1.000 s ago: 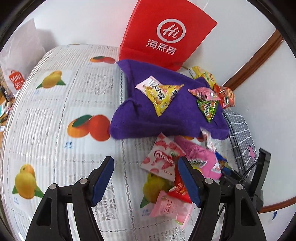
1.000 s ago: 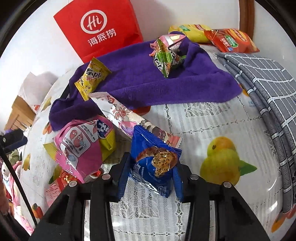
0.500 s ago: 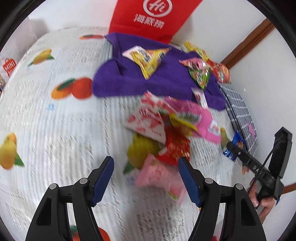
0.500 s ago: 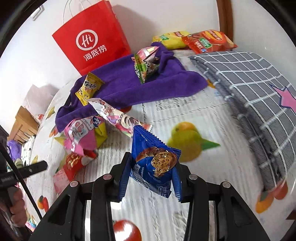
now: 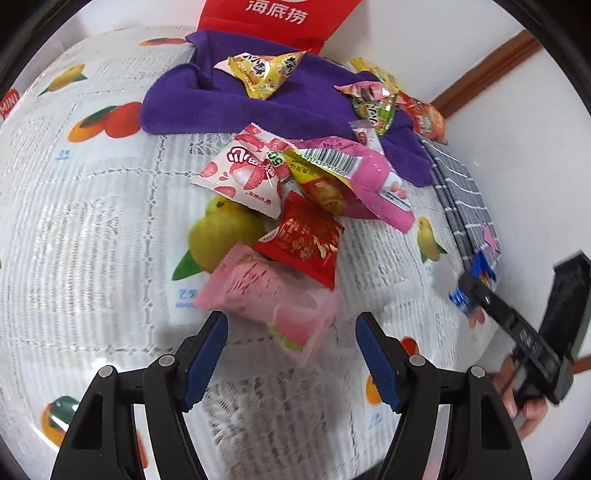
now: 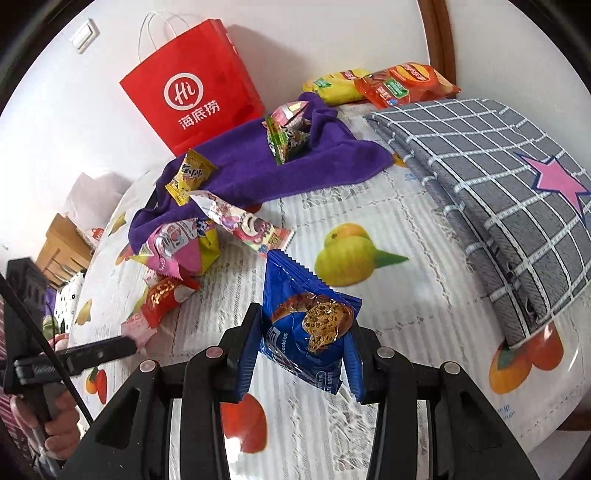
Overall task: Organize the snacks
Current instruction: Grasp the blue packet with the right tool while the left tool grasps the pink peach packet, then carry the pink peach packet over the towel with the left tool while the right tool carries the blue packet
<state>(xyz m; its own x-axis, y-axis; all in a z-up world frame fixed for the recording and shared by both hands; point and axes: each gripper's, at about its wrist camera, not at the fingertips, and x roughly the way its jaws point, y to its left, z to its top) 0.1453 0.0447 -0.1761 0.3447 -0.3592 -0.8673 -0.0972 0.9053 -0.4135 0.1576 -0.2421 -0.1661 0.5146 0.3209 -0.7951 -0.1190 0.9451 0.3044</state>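
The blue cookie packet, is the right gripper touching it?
Touching. The right wrist view shows the right gripper clamped on the blue cookie packet from both sides.

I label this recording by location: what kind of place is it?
Probably a home room: a table with a fruit-print lace tablecloth, a red shopping bag by the wall, and a light switch.

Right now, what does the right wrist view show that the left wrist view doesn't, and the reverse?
Only the right wrist view: the cookie packet's face clamped in the right gripper, and the red bag's handles.
Only the left wrist view: the open left gripper just short of the pale pink packet.
Both: purple towel, grey checked cloth.
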